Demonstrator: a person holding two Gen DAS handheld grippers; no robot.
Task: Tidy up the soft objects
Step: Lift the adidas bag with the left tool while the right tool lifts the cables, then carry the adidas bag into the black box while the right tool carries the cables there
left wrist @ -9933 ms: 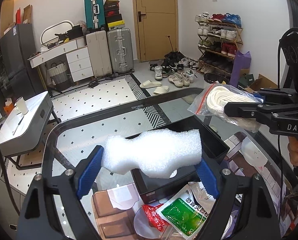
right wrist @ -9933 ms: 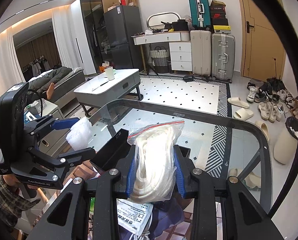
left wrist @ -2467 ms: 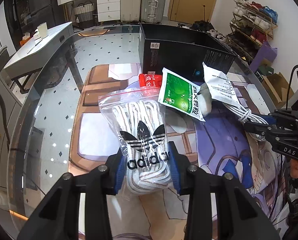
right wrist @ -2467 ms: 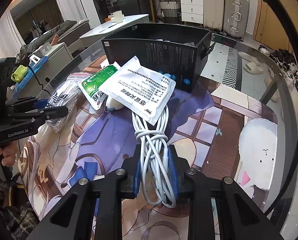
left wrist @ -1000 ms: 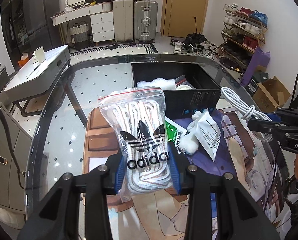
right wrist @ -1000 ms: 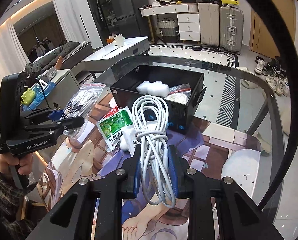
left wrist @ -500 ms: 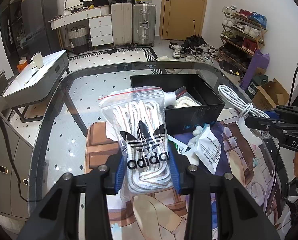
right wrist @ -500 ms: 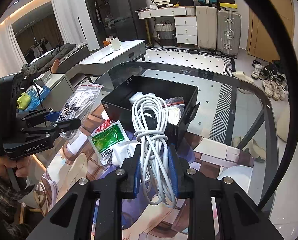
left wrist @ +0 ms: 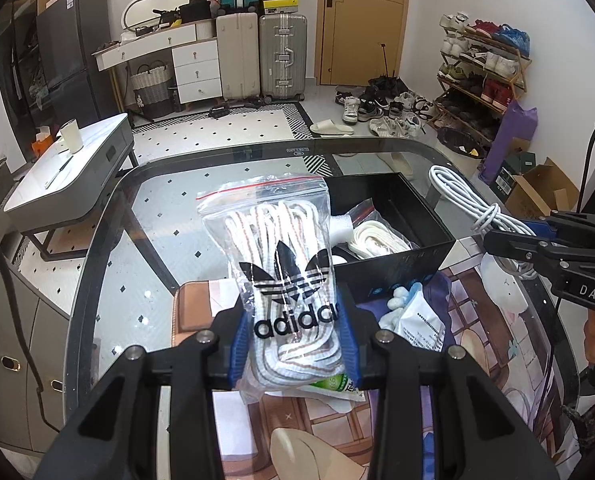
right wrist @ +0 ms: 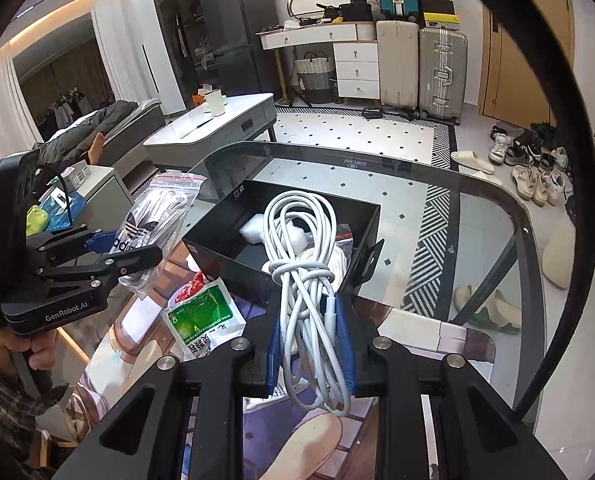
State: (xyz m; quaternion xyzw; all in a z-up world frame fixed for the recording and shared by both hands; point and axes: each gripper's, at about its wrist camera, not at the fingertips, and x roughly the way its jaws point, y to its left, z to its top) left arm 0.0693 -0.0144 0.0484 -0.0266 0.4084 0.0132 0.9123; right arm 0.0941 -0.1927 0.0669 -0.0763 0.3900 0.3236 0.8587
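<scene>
My left gripper (left wrist: 295, 344) is shut on a clear zip bag of white laces (left wrist: 283, 264) with a black adidas logo, held in the air in front of the black box (left wrist: 413, 256). In the right wrist view the same bag of laces (right wrist: 153, 220) hangs at the left, beside the box (right wrist: 233, 256). My right gripper (right wrist: 311, 344) is shut on a coiled white cable (right wrist: 301, 256), lifted just before the box's near wall. The cable (left wrist: 465, 200) shows at the right of the left wrist view. Inside the box lie white foam (right wrist: 253, 232) and a bagged white cord (left wrist: 373, 236).
On the printed mat (left wrist: 477, 360) lie a green packet (right wrist: 199, 316), a red packet (right wrist: 189, 286) and a white packet (left wrist: 421, 320) with something white and fluffy beside it. The glass table's rim (left wrist: 217, 152) curves behind the box. A hand (right wrist: 13, 352) grips the left handle.
Both grippers have moved up and toward the black box with their loads. The box sits nearer and lower in both views; the packets have slid toward the bottom.
</scene>
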